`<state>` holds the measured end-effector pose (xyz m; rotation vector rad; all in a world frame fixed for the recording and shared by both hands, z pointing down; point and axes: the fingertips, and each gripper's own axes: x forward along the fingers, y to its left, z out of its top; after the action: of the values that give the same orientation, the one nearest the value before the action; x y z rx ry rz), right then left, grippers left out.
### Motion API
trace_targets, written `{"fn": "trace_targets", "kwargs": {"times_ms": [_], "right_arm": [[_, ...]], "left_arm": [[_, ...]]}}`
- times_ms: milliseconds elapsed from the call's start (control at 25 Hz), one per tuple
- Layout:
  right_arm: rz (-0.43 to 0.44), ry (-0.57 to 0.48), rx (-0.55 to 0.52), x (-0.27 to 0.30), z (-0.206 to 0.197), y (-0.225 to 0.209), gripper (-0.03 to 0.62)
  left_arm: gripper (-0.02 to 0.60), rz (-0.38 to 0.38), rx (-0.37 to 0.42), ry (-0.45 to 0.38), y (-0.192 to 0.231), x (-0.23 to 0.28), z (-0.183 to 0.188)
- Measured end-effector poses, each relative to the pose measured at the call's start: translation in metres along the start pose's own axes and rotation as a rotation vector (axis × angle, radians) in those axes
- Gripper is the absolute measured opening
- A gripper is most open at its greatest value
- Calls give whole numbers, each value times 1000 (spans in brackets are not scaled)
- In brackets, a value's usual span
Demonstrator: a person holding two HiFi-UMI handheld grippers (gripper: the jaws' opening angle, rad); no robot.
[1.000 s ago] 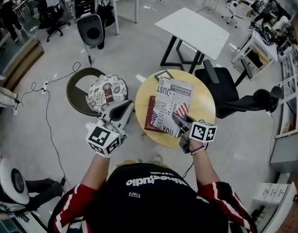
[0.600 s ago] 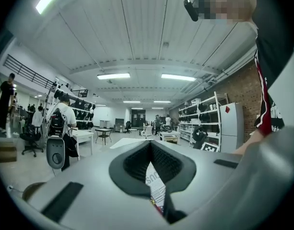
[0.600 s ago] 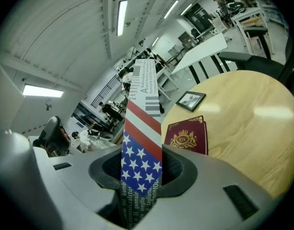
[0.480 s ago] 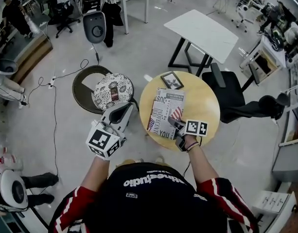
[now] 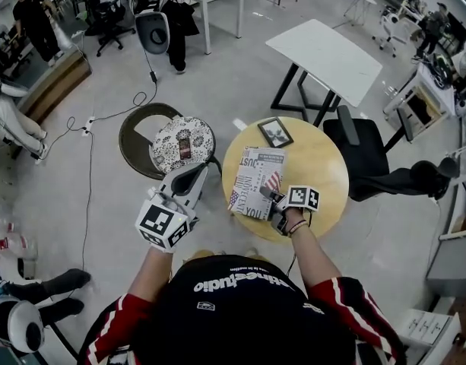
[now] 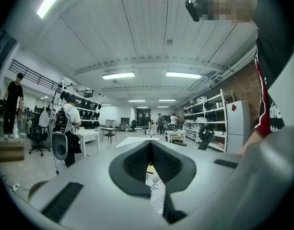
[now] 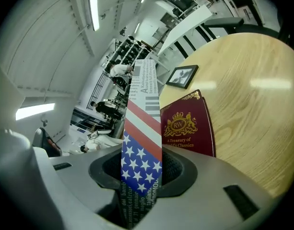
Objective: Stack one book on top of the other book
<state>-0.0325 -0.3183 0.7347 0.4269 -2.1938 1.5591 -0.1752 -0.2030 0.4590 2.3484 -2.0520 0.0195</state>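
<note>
**A:** what's the right tool doing?

**B:** it's gripping the newsprint book by its stars-and-stripes corner, holding it over the maroon book on the round worktop. Cover's reading "JUST" and "YOU"; maroon one's showing an "RW" crest and "A Treasury of World's Classics".

**A:** left tool?

**B:** hanging beside the worktop, jaws pinched together, empty.

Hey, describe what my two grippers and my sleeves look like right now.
Both the left gripper and right gripper have pale grey moulded shells with black ribbed pads. Each carries a white cube with black square markers. The sleeves are red with black and white stripes; a dark band circles the right wrist.
</note>
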Motion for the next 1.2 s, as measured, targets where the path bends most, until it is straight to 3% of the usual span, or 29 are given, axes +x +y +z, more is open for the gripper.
{"fn": "trace_targets", "kwargs": {"times_ms": [320, 520, 1000, 1200], "right_arm": [[27, 22, 112, 6, 3, -22, 173], [-16, 46, 103, 11, -5, -33, 186], [-277, 62, -125, 3, 8, -61, 313], [-358, 54, -178, -2, 7, -73, 321]], "left_arm": [[15, 16, 2, -9, 5, 9, 7], [15, 17, 8, -6, 10, 11, 8], [15, 7, 13, 8, 6, 19, 4], [15, 3, 7, 10, 12, 20, 3]]}}
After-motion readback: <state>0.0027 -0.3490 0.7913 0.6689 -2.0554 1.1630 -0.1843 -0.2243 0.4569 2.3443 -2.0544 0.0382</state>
